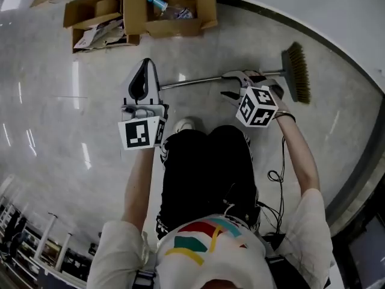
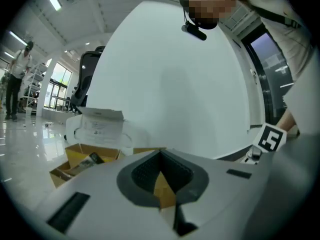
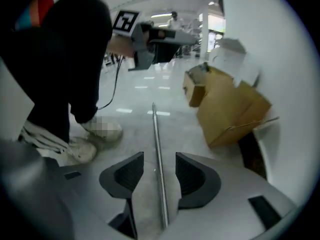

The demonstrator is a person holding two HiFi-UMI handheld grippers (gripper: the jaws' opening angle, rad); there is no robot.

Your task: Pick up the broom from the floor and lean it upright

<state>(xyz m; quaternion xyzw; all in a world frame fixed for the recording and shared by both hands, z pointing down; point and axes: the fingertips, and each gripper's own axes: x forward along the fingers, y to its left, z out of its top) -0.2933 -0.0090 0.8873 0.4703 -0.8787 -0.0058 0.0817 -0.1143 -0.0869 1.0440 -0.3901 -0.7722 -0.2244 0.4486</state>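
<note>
You're at the grasp: your open right gripper (image 3: 159, 176) straddles the broom handle (image 3: 155, 139), seemingly without touching it. Close on it next; your left gripper (image 2: 160, 155) sits closed and empty.

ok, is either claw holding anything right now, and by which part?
Nothing is held. The right claw is open astride the broom handle, pads clear of it. The left claw is shut and empty.

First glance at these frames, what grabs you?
The broom lies flat on the grey floor, brush end by the curved wall. The right gripper hangs open astride its metal handle, pads not touching. Open cardboard boxes sit further out, beyond the shut left gripper.
</note>
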